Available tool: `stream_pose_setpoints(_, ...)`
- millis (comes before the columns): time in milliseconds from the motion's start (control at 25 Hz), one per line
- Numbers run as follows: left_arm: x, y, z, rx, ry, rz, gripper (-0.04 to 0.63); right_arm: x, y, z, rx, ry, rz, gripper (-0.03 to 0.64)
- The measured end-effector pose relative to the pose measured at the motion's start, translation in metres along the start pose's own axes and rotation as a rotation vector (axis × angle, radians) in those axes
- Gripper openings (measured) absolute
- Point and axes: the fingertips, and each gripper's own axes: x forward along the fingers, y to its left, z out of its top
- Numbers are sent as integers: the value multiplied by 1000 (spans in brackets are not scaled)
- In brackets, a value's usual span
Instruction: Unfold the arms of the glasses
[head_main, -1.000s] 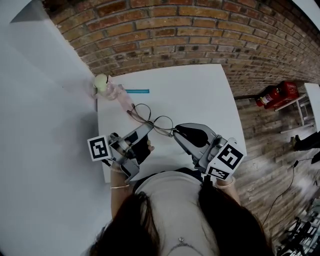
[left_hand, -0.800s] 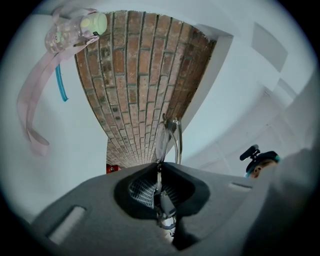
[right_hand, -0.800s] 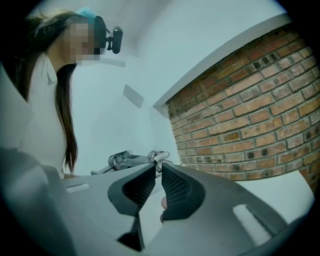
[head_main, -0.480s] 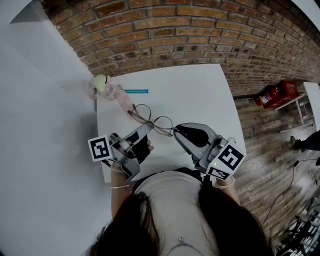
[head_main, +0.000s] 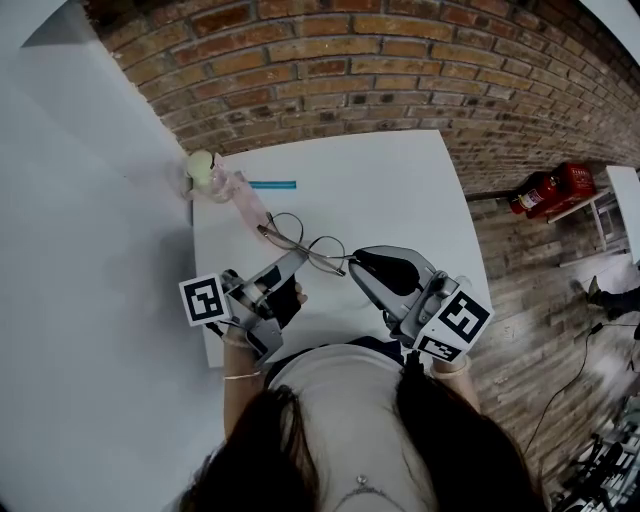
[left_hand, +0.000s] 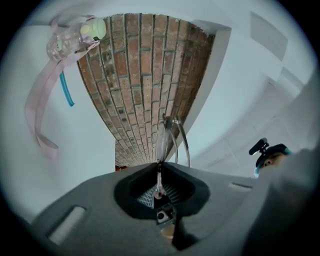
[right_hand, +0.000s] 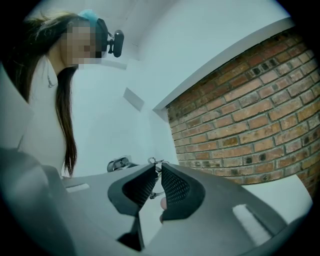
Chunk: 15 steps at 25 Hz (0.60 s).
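Head view: glasses shifted slightly right, lower.

Illumination is bright, even and diffuse in all views; no source is visible. The white counter approaches overexposure, and shadows are soft and faint. Fisheye distortion curves the brick wall toward the edges, and a dark vignette rings both gripper views. In the left gripper view the glasses render sharp, while the near left tongs are soft. The head view's lower right corner is blurred.
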Motion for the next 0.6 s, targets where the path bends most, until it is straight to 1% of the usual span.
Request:
stream_pose_setpoints(280,0,4,-2,-3,0,10,21,-1,0,5,-4,-14,-6,41)
stream_pose_setpoints(600,0,7,-6,14,5,38,21,-2,0,14,-15,-31,-8,41)
